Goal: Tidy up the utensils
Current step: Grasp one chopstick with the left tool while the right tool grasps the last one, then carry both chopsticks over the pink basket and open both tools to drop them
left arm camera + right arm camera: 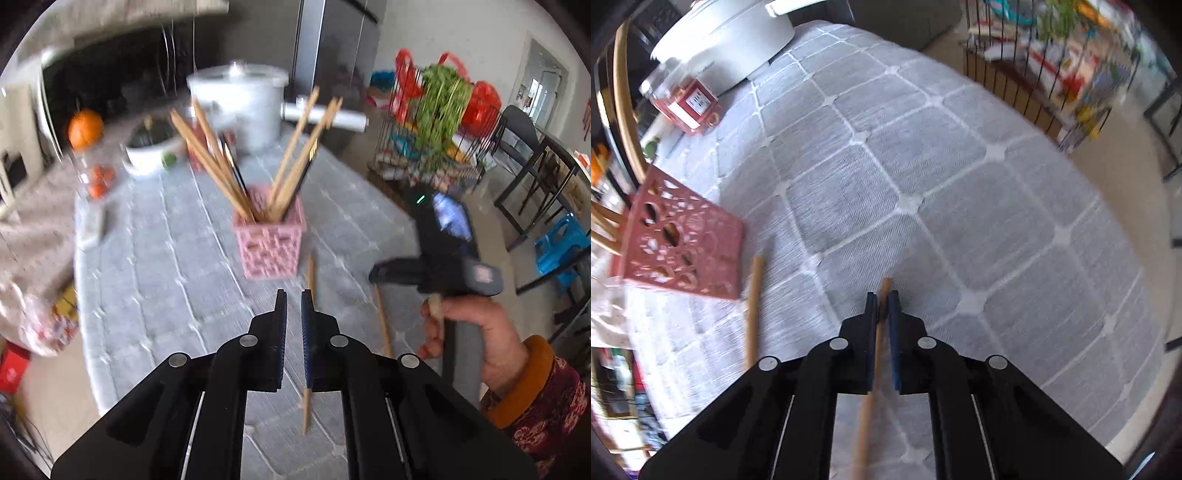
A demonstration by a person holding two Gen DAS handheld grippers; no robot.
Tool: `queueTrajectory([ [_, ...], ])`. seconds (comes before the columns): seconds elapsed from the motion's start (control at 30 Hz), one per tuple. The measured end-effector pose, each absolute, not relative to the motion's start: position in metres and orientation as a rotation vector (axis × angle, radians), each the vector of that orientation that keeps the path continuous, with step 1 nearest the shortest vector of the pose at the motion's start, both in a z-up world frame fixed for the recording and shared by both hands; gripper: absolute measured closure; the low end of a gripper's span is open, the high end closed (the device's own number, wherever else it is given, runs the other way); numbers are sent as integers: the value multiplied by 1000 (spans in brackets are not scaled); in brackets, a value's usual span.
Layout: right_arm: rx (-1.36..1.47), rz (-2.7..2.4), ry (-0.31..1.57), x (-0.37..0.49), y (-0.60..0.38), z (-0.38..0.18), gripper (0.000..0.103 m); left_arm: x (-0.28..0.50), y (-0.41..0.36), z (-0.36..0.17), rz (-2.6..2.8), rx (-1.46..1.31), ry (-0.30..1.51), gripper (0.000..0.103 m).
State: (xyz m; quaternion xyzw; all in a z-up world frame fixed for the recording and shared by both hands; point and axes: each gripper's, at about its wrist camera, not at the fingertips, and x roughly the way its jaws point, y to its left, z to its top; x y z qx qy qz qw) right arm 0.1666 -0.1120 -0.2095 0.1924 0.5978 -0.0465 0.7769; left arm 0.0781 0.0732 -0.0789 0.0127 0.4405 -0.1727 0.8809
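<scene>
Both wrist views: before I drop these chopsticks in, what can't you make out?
- Left tongs: chopstick lies along the right finger; whether it is gripped is unclear in the left view.
- Right tongs: its chopstick runs off the bottom edge.
- Pink basket: its inside is hidden by its walls.
- Jar label: blurred.

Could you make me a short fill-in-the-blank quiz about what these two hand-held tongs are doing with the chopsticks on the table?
1. Most chopsticks already stand in a basket coloured ____.
2. The right tongs are closed on a single wooden ____.
3. The tablecloth under everything is grey with a pattern of white ____.
4. A second loose chopstick lies on the cloth between the right tongs and the ____.

Missing words: pink; chopstick; lines; basket
</scene>
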Motion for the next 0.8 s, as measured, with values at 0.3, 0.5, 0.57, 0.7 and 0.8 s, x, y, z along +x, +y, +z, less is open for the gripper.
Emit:
queueTrajectory([
  [0.3, 500, -17, 1192, 128, -136, -168, 98, 113, 32, -171, -336, 124, 1216, 75],
  [0.5, 519, -21, 1145, 114, -162, -160, 98, 90, 48, -196, -324, 51, 1262, 66],
  [0.57, 520, -4, 1112, 109, -164, -153, 98, 79, 46, -203, -296, 85, 1226, 70],
  [0.7, 529, 40, 1050, 94, -165, -136, 98, 64, 44, -203, -255, 150, 1163, 98],
  [0.8, 530, 73, 1027, 79, -166, -126, 98, 55, 53, -196, -273, 124, 1160, 98],
])
